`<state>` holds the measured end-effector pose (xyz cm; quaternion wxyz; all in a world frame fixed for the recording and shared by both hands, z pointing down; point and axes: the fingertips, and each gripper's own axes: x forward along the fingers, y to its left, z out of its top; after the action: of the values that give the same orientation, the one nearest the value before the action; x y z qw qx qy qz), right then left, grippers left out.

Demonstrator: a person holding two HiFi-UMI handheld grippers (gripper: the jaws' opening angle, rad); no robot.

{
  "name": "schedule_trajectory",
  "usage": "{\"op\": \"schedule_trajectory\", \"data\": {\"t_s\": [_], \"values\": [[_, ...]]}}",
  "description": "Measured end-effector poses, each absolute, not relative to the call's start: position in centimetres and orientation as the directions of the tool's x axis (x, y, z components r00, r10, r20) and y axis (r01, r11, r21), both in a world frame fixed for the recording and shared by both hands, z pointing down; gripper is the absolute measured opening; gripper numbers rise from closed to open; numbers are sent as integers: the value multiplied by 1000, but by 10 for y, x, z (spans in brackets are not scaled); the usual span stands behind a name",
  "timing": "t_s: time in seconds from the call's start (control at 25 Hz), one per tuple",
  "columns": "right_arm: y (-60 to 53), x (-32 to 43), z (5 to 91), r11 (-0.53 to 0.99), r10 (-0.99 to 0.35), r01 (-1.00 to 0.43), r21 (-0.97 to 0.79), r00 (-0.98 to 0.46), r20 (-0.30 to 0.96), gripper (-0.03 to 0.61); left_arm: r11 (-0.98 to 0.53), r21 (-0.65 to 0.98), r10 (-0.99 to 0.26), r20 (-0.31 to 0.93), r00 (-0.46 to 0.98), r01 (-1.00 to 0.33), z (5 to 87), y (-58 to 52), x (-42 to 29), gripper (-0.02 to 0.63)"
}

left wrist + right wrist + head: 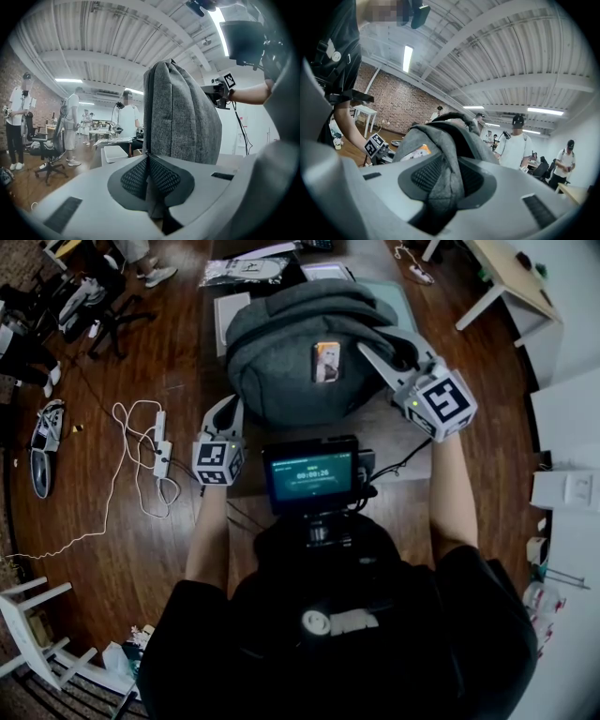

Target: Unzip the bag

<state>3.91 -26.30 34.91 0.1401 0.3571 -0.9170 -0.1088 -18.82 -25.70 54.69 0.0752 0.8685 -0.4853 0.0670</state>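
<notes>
A grey backpack (291, 343) stands upright on the table, with an orange-and-white tag (326, 362) on its top. My left gripper (228, 411) is at the bag's lower left side. In the left gripper view its jaws (147, 157) are shut on a thin grey tab at the foot of the zip line (171, 117) that runs up the bag (192, 117). My right gripper (377, 354) is at the bag's upper right. Its jaws (445, 183) are shut on a thick fold of the bag's grey fabric (440, 140).
A white tray (230, 310) and flat packets lie behind the bag on the grey table (398, 432). White cables (141, 456) trail over the wooden floor at left, near an office chair (94, 301). A white table (506, 277) stands at the far right. Several people stand in the room.
</notes>
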Motion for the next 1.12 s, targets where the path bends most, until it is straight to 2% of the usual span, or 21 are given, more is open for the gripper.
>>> {"op": "schedule_trajectory", "data": {"t_s": [0.32, 0.56, 0.72, 1.04, 1.12], "values": [[-266, 39, 348, 697, -705, -636, 332, -693, 153, 121, -495, 126, -840, 182, 510, -860, 539, -258, -192, 9], [-259, 43, 335, 635, -754, -691, 345, -652, 81, 173, -507, 125, -855, 52, 516, -853, 484, -245, -201, 14], [-244, 43, 324, 615, -765, -709, 345, -643, 40, 178, -522, 169, -852, -51, 521, -836, 446, -234, -209, 14], [-216, 52, 316, 553, -805, -750, 363, -593, 1, 196, -621, 148, -784, -100, 613, -770, 407, -210, -187, 14], [-207, 54, 308, 570, -792, -757, 319, -610, -32, 201, -634, 147, -774, -104, 625, -760, 403, -207, -183, 14]]}}
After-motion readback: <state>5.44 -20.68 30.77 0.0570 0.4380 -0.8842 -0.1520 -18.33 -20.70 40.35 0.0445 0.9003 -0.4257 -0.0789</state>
